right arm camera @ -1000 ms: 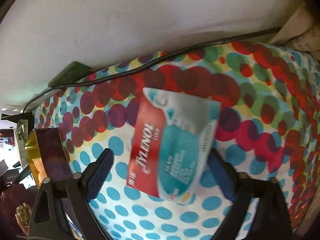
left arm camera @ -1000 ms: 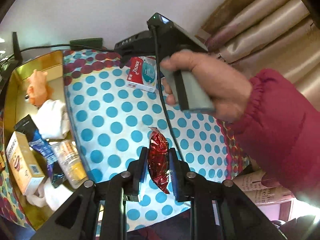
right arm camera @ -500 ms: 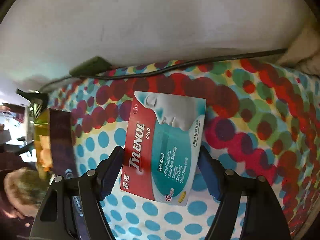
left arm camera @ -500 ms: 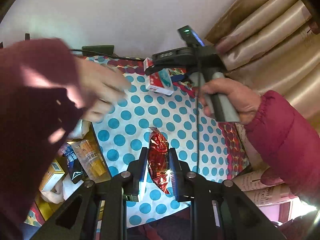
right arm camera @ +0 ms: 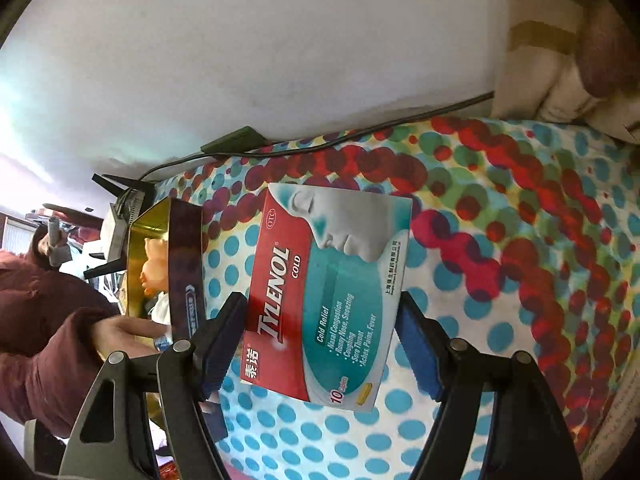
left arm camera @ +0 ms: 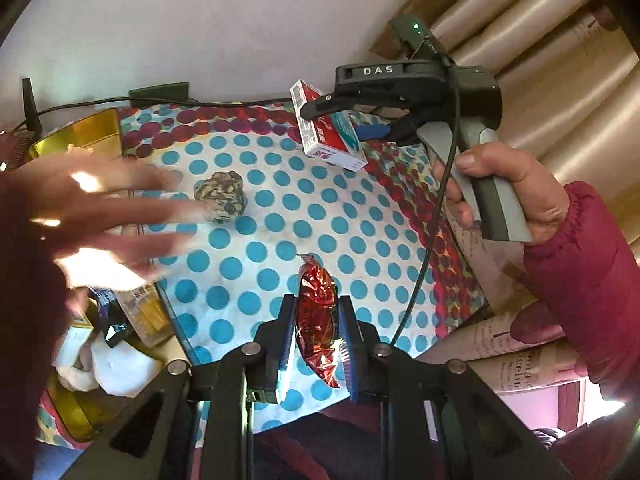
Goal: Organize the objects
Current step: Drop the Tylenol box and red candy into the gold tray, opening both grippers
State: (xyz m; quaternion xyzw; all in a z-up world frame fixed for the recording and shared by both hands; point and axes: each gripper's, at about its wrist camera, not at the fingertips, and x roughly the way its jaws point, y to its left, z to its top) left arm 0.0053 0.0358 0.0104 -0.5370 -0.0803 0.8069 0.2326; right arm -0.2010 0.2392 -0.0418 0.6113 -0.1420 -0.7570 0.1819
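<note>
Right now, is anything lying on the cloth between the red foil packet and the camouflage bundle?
No. In the left wrist view only bare dotted cloth separates the red foil packet from the camouflage bundle.

Black plastic right gripper (left arm camera: 336, 122) with "DAS" lettering, green LED, grey handle, black cable; bare-skinned hand (left arm camera: 506, 196), maroon puffy sleeve (left arm camera: 584, 280).

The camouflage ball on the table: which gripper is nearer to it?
Neither is clearly nearer. The left gripper, shut on a red packet, is in front of the ball; the right gripper holds the Tylenol box up behind it.
</note>
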